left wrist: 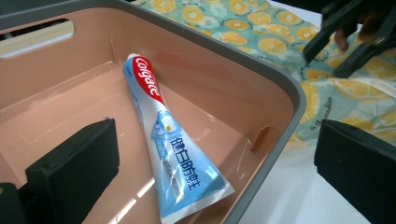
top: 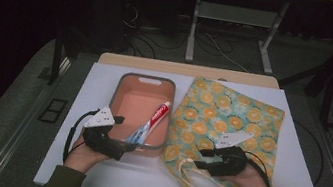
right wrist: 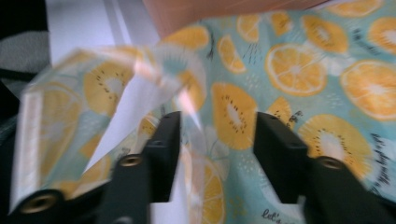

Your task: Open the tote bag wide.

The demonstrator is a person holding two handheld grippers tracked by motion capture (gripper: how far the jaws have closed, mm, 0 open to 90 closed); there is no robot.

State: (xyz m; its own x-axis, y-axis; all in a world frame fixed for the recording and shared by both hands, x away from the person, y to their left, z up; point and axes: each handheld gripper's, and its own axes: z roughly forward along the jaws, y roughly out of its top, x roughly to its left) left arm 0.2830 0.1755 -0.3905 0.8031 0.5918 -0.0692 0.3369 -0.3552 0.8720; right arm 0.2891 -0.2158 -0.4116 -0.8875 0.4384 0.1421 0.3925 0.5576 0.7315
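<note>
White tabletop (top: 106, 79) carried the bin (top: 119, 91) and fruit-print bag (top: 232, 114); both grippers, left (top: 119, 136) and right (top: 204, 159), stood spread, straddling bin rim and bag mouth for loading toothpaste (top: 152, 121).

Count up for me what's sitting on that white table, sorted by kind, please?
Bin: 1
Toothpaste tube: 1
Fruit-print bag: 1
Total: 3
</note>
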